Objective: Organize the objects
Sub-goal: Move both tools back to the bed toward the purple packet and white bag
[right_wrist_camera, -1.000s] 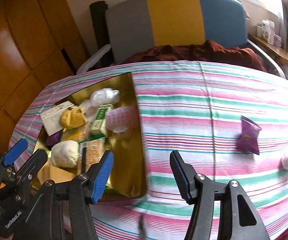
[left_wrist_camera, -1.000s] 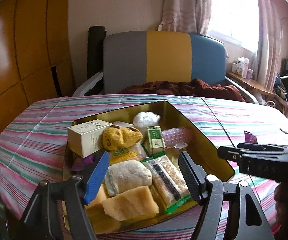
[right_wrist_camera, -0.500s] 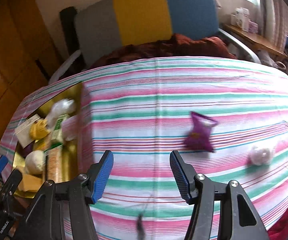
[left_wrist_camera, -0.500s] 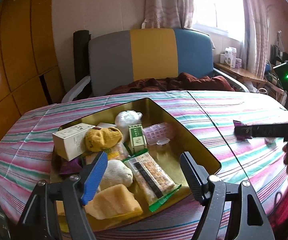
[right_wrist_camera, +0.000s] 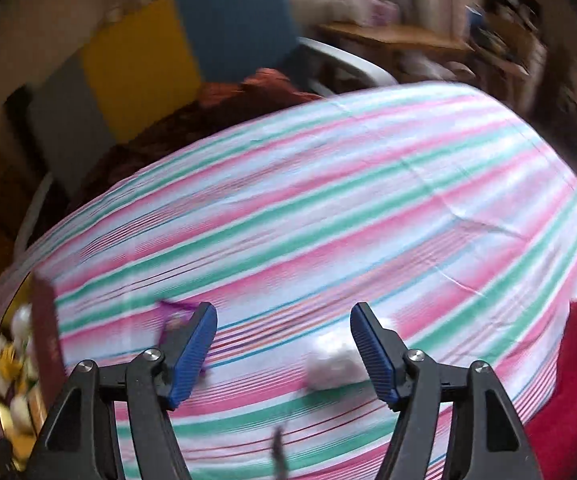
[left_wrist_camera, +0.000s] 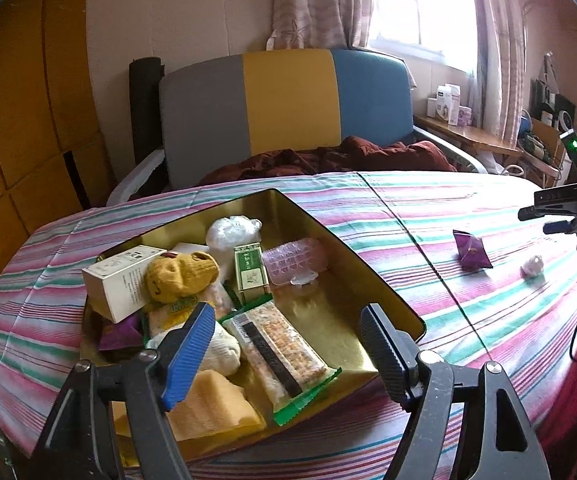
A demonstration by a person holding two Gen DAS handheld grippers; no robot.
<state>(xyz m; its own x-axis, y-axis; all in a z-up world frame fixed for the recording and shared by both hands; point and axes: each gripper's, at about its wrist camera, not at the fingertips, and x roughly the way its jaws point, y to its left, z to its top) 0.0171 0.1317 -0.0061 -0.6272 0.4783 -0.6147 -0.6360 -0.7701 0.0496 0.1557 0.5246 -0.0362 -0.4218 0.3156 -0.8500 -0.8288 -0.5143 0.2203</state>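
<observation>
A gold tin (left_wrist_camera: 384,300) on the striped tablecloth holds several things: a white box (left_wrist_camera: 116,284), a yellow sock (left_wrist_camera: 180,276), a green carton (left_wrist_camera: 250,266), a snack bar (left_wrist_camera: 280,352). My left gripper (left_wrist_camera: 286,312) hovers open over the tin's near end, holding nothing. On the cloth to the right lie a purple packet (left_wrist_camera: 470,250) and a small white ball (left_wrist_camera: 532,266). My right gripper (right_wrist_camera: 283,312) hangs over them, blurred, its jaws opening. The white ball (right_wrist_camera: 336,364) lies on the cloth between its fingers, untouched. The purple packet (right_wrist_camera: 172,320) is partly behind the left finger.
A chair (left_wrist_camera: 288,108) with a grey, yellow and blue back stands behind the table, a dark red blanket (left_wrist_camera: 328,160) on its seat. A wooden side table (left_wrist_camera: 468,136) with small boxes is at the back right. A red sleeve (right_wrist_camera: 568,380) is at the table's right edge.
My right gripper has swept right across the cloth, from beside the tin to over the purple packet and white ball, rolling as it went, and its jaws stand wider. The left gripper has barely shifted.
</observation>
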